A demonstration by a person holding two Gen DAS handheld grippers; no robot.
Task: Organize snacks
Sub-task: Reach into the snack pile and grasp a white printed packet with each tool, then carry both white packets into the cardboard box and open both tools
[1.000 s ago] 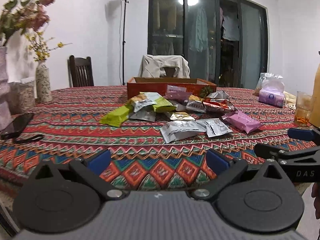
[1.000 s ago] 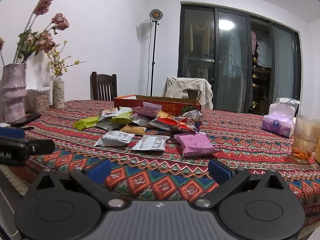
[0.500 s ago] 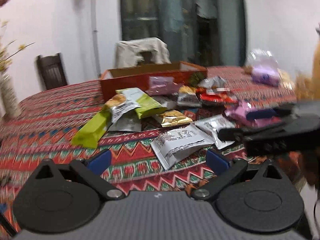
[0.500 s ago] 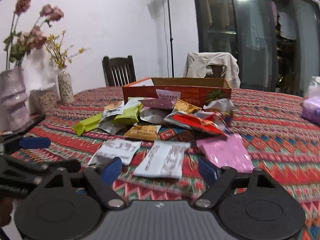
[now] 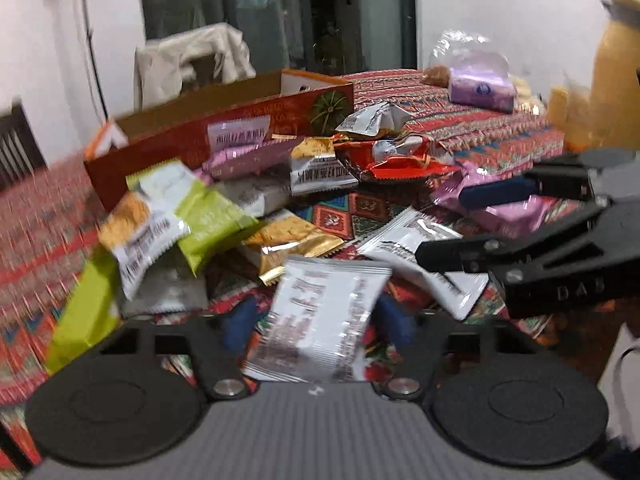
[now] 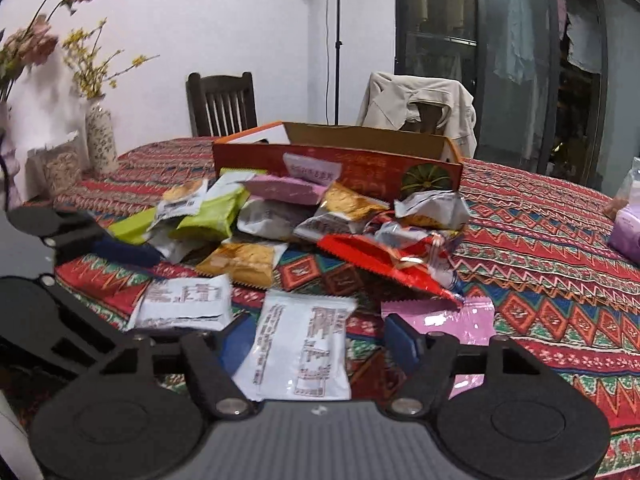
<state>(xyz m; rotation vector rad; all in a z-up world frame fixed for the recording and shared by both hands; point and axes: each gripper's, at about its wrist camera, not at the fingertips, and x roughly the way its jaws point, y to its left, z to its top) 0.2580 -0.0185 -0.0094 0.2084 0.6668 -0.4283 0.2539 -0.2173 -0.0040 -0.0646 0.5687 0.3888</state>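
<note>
both grippers low over the snack pile

left gripper (image 5: 316, 326) and right gripper (image 6: 320, 336) each straddle a white packet (image 5: 320, 320) (image 6: 304, 344), jaws wide apart, gripping nothing. beyond these packets, the loose snack heap (image 6: 304, 232) crowds the worktop (image 6: 540, 248) before the orange box (image 6: 340, 160). packet print unreadable; "das" marks the right gripper's body.

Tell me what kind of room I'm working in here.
Most likely a home dining room: a table under a patterned tablecloth, a wooden dining chair at its far side, a vase of flowers, and glass doors with clothes hanging behind them.
</note>
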